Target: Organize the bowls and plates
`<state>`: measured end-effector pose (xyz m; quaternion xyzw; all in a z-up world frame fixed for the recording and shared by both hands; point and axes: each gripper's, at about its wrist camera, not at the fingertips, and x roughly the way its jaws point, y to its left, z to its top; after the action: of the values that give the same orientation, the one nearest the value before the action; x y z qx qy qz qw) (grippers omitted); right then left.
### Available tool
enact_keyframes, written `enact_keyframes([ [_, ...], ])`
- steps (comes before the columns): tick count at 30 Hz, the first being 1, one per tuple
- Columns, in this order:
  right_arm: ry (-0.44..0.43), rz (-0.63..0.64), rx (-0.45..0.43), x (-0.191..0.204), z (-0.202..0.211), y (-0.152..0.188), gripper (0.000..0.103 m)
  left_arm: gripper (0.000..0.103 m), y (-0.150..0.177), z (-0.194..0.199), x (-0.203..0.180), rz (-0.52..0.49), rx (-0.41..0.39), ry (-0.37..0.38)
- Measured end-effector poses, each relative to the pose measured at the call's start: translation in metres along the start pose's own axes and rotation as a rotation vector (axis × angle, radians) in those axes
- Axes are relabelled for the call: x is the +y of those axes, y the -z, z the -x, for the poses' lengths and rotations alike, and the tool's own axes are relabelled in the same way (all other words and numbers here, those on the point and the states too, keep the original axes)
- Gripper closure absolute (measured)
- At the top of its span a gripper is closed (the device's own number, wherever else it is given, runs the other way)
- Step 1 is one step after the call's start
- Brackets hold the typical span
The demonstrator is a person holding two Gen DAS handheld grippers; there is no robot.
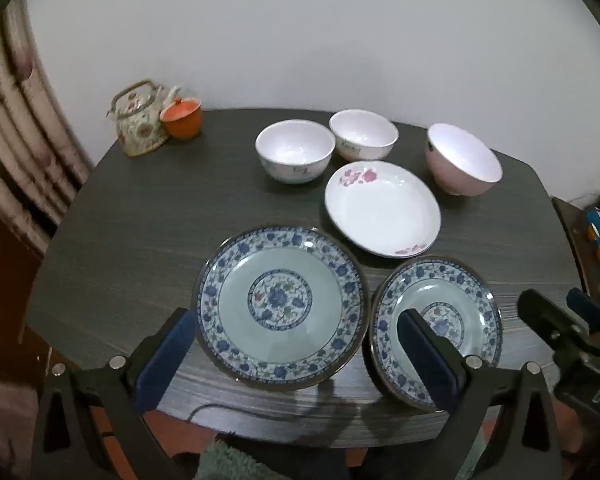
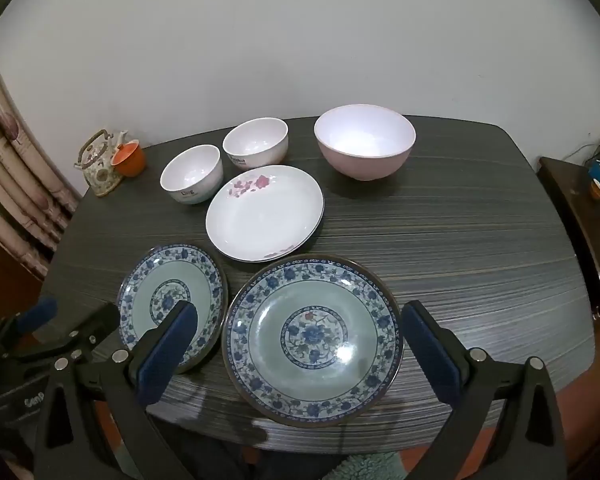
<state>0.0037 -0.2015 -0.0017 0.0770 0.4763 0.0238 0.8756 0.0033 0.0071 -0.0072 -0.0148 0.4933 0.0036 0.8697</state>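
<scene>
Two blue-patterned plates lie side by side at the table's front. My left gripper (image 1: 300, 356) hovers open over the near edge, framing the left plate (image 1: 280, 304); its right finger overlaps the right plate (image 1: 436, 320). My right gripper (image 2: 300, 350) is open too and frames the right plate (image 2: 312, 340), with the left plate (image 2: 172, 300) beside it. Behind them sits a white plate with pink flowers (image 2: 264, 212). Further back stand two small white bowls (image 2: 192, 172) (image 2: 256, 142) and a larger pink bowl (image 2: 364, 140). Nothing is held.
A floral teapot (image 1: 140, 120) and an orange lidded cup (image 1: 182, 118) stand at the back left corner of the dark table (image 1: 140, 240). A curtain (image 1: 16, 140) hangs at the left. A low stand with small items (image 2: 572, 208) sits to the right.
</scene>
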Motion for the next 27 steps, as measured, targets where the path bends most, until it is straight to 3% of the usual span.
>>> enact_keyframes([
  [15, -0.003, 0.000, 0.014, -0.002, -0.007, 0.004, 0.002, 0.000, 0.004, -0.017, 0.014, 0.045, 0.062, 0.013],
  [27, -0.006, 0.004, 0.028, 0.001, -0.013, 0.008, 0.002, 0.000, 0.009, -0.023, 0.012, 0.042, 0.063, 0.005],
])
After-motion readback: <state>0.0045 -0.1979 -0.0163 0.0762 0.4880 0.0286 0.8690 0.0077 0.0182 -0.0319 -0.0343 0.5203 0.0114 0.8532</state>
